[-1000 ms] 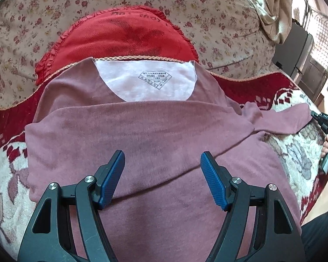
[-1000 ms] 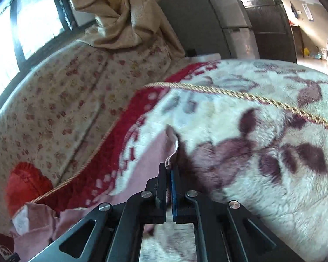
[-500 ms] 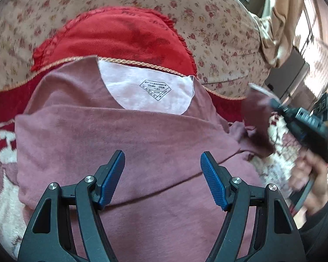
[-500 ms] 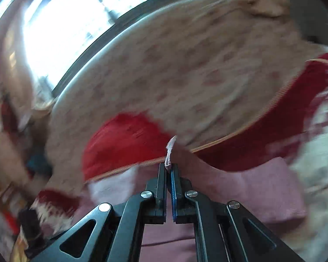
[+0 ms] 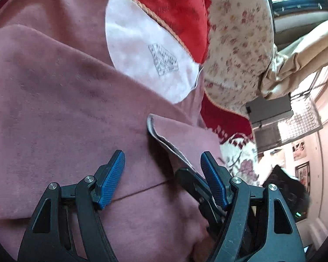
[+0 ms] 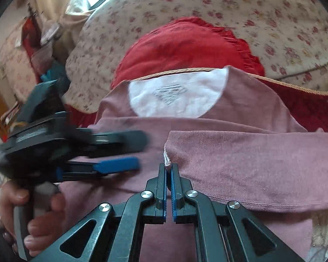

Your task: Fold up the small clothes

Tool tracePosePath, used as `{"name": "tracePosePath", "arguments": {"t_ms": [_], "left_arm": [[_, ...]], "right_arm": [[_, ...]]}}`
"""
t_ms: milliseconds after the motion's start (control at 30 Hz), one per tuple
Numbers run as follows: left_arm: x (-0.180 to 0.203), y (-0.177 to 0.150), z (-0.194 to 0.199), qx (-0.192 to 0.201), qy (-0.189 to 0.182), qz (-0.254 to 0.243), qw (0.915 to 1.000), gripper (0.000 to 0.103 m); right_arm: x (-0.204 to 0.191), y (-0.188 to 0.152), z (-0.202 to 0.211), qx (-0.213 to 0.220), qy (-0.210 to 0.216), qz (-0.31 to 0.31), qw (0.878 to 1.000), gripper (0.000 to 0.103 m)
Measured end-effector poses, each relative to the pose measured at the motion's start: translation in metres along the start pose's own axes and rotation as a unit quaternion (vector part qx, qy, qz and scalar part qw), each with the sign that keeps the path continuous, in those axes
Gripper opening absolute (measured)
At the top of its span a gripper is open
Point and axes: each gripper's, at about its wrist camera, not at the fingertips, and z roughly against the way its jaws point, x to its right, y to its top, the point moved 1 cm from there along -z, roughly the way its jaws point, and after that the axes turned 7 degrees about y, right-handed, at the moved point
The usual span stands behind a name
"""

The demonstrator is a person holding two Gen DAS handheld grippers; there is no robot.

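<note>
Looking along the left gripper [image 5: 163, 174], its two blue pads stood wide apart and held nothing. It hung just over the soft dusty-pink top [image 5: 54, 109], which lay spread on the bed with its white neck patch [image 5: 146, 56] facing up. A frilly red cushion [image 5: 175, 6] and a flowery cream pillow [image 5: 238, 43] sat behind the top. The pink sleeve [image 5: 181, 135] lay folded over the top's body, its cuff edge lifted a little. Probably the open claw waited there to press the fold flat or take the next corner.

Looking along the right gripper [image 6: 168, 174], its pads were squeezed tight on the cuff of that sleeve [image 6: 251, 152]. The sleeve reached sideways across the chest of the top [image 6: 120, 200], below the white patch [image 6: 177, 96]. It seemed to be held that way so the sleeve would land neat and straight. The left gripper [image 6: 118, 150] showed blurry at the side, gripped by the person's left hand [image 6: 21, 214].
</note>
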Motion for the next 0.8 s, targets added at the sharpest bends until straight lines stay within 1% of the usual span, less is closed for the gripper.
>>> {"name": "tracePosePath", "arguments": {"t_ms": [167,267,433,500,533,567,633,767,800], "left_arm": [[0.003,0.001,-0.002,-0.008,-0.010,-0.005,0.9999,0.072],[0.003,0.001,-0.002,-0.007,-0.010,-0.011,0.9999,0.072],[0.005,-0.001,-0.004,0.007,0.000,-0.034,0.9994,0.072],[0.007,-0.002,-0.006,0.012,0.010,-0.049,0.9987,0.070],[0.008,-0.003,-0.007,0.014,0.015,-0.056,0.9982,0.069],[0.008,-0.004,-0.008,0.017,0.018,-0.062,0.9978,0.069],[0.010,-0.005,-0.009,0.023,0.027,-0.073,0.9967,0.065],[0.012,-0.007,-0.011,0.030,0.040,-0.090,0.9947,0.061],[0.012,-0.008,-0.011,0.033,0.046,-0.096,0.9938,0.058]], "right_arm": [[-0.023,-0.003,0.000,-0.004,0.035,0.039,0.999,0.003],[-0.036,-0.007,-0.005,-0.007,0.033,0.066,0.997,0.003],[-0.036,-0.010,-0.010,-0.018,0.024,0.060,0.998,0.004],[-0.034,-0.010,-0.008,-0.015,0.028,0.057,0.998,0.006],[-0.033,-0.010,-0.006,-0.013,0.027,0.056,0.998,0.009],[-0.032,-0.010,-0.005,-0.014,0.025,0.055,0.998,0.015],[-0.028,-0.012,0.001,-0.015,0.030,0.051,0.998,0.020],[-0.024,-0.018,0.020,-0.019,0.016,0.055,0.998,0.023],[-0.021,-0.020,0.024,-0.024,0.012,0.056,0.998,0.023]]}}
